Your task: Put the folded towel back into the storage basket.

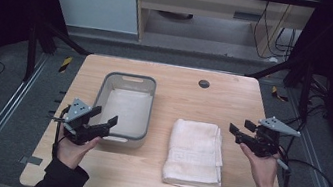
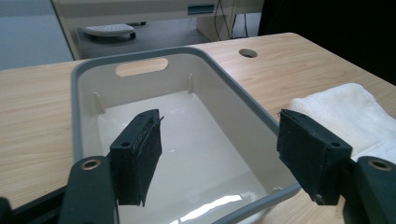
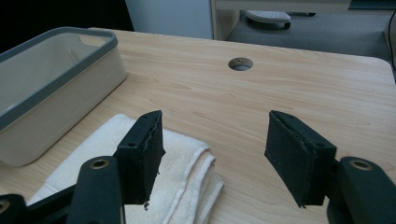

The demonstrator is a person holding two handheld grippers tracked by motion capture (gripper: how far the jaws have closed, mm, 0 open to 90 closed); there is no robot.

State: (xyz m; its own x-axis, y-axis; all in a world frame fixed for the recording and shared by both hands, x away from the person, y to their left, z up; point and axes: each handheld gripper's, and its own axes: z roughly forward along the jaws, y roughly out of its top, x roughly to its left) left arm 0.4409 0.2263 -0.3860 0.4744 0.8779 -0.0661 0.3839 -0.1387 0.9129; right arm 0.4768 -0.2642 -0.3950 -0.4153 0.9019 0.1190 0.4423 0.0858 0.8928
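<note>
Left gripper: the left gripper (image 1: 99, 119) is hovering over the near left corner of the bin (image 1: 129, 78), its jaws standing wide apart and holding nothing; in the left gripper view its pads (image 2: 137, 156) are framing the bin's bare floor.
Bin: the grey-rimmed bin (image 2: 79, 88) is sitting empty on the table (image 1: 165, 184), left of centre, with its handle slot at the far end.
Towel: the folded white towel (image 1: 196, 151) is lying flat on the table just right of the bin, apart from it, its stacked edges facing the person's right; in the right gripper view those layered edges (image 3: 196, 172) are showing below the near pad.
Right gripper: the right gripper (image 1: 243, 130) is waiting just off the towel's far right corner, jaws spread and empty, clear of the cloth.
Step in hand: judging by the layout, the work is shaping up as lifting the towel into the bin, and neither tool is touching it yet.
Doing it well: I would be bringing both grippers low to opposite edges, pinching through every layer so the fold is not falling open, and lifting level before crossing the rim.
Watch for: a one-sided grab is likely leaving the towel drooping and catching on the bin wall.
</note>
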